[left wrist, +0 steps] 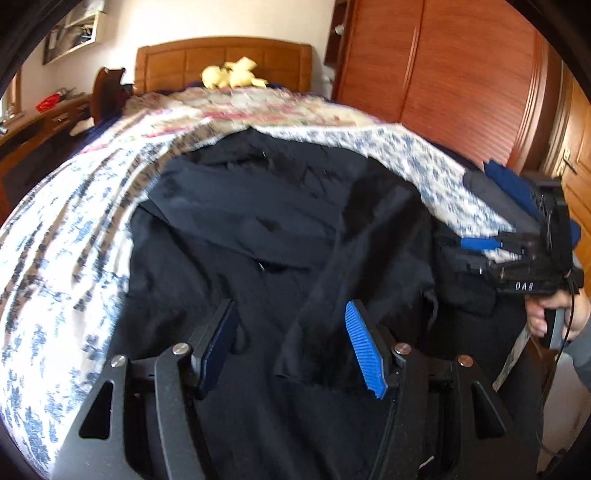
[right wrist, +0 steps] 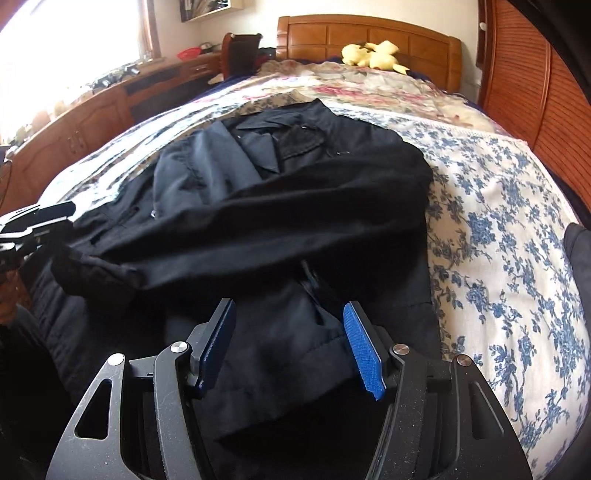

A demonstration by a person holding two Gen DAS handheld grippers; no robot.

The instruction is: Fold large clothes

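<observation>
You're holding the left gripper point(left wrist: 291, 347) over the near part of the black jacket point(left wrist: 266, 229), jaws standing roughly halfway apart, nothing clamped; dark cloth is lying under and between the blue pads point(left wrist: 364, 350) but they aren't pressing on it. The right gripper point(right wrist: 290, 347) is sitting the same way: jaws partly apart, empty, hovering over the jacket's near hem area.

The jacket is lying spread on the bed point(right wrist: 517, 229), on the blue-and-white floral bedspread, collar pointing toward the wooden headboard point(right wrist: 369, 33). One sleeve point(right wrist: 258, 225) is lying folded across the body, cuff ending near the left side of the right wrist view.

In the left wrist view your right hand point(left wrist: 554, 314) is gripping the handle of the right gripper at the frame's right edge, just beside the jacket's edge. That view is blurred, so fine detail on the cloth is hard to tell.

A yellow plush toy point(right wrist: 373, 53) is sitting by the headboard, well apart from the jacket. A wooden wardrobe point(left wrist: 443, 74) is standing beside the bed.
</observation>
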